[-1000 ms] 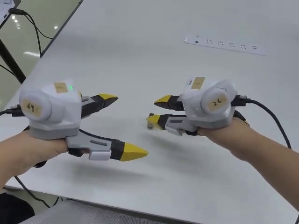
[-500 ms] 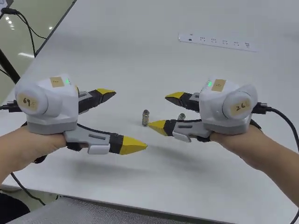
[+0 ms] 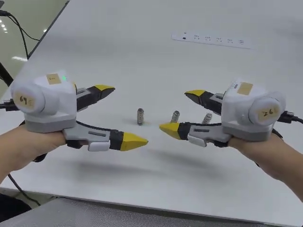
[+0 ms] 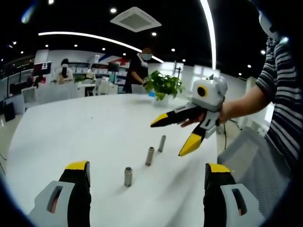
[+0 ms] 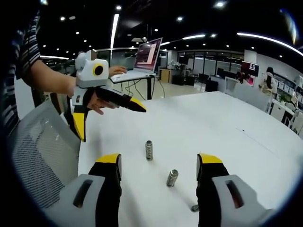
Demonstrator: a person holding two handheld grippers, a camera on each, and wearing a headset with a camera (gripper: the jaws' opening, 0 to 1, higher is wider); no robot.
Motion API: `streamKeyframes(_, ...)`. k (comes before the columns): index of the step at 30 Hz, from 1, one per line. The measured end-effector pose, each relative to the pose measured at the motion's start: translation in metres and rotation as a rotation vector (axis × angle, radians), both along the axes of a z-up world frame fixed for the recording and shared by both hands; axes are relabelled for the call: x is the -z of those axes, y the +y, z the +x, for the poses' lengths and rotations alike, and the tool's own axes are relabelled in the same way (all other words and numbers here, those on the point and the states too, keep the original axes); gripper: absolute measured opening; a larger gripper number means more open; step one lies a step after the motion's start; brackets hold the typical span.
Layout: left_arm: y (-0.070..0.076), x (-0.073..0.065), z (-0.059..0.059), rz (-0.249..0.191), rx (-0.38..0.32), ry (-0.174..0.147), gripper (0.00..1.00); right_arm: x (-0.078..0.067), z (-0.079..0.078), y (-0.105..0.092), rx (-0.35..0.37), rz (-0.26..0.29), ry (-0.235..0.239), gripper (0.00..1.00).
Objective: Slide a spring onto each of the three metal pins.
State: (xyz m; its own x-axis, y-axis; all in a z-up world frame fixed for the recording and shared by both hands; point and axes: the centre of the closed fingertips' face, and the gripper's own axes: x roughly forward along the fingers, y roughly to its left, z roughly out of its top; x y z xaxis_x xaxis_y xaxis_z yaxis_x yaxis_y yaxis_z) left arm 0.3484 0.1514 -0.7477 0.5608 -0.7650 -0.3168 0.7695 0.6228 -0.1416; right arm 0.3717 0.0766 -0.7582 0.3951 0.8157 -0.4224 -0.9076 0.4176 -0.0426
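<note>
Three short metal pins stand in a row on the white table [image 3: 142, 52]: the left pin [image 3: 140, 116], the middle pin [image 3: 175, 116] and the right pin [image 3: 207, 118]. Spring coils show around them. They also appear in the left gripper view, nearest pin [image 4: 128, 176] first, and in the right gripper view [image 5: 149, 149]. My left gripper [image 3: 120, 114] is open, left of the row, with nothing between its jaws. My right gripper [image 3: 181, 111] is open too, with the middle and right pins in line with its jaws. The third pin [image 5: 194, 207] is partly hidden low down.
A white power strip [image 3: 210, 39] lies at the far side of the table. The table's left edge [image 3: 45, 47] drops to the floor. A mesh chair [image 5: 42, 156] stands by the near edge, and a laptop [image 5: 147, 54] sits on a stand behind.
My right gripper has opened wider and drawn back to the right, uncovering the middle and right pins. The left gripper has hardly moved. The head camera has shifted.
</note>
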Motion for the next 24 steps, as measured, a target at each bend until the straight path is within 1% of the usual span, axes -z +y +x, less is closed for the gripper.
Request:
streamKeyframes(3,0.002,-0.002,0.000,-0.005,-0.007,-0.003,0.98,-0.001,-0.002,-0.006,0.012,0.014,0.008,0.67)
streamKeyframes(6,0.002,-0.003,0.000,-0.004,-0.007,-0.006,0.98,-0.002,-0.006,-0.015,0.016,0.016,0.004,0.71)
streamKeyframes(9,0.001,-0.004,0.000,-0.004,-0.004,-0.009,0.98,-0.003,-0.007,-0.024,0.032,0.037,0.020,0.75)
streamKeyframes(12,-0.001,-0.005,-0.001,-0.008,-0.002,-0.013,0.98,-0.004,-0.008,-0.032,0.041,0.046,0.021,0.79)
streamKeyframes(19,-0.002,-0.005,-0.003,-0.002,0.005,-0.009,0.98,0.000,-0.010,-0.053,0.064,0.055,0.050,0.91)
streamKeyframes(21,-0.002,-0.005,-0.003,-0.001,0.003,-0.009,0.98,-0.002,-0.010,-0.056,0.070,0.077,0.062,0.95)
streamKeyframes(24,-0.002,-0.006,-0.003,0.000,0.003,-0.008,0.98,-0.003,-0.009,-0.059,0.083,0.081,0.058,0.98)
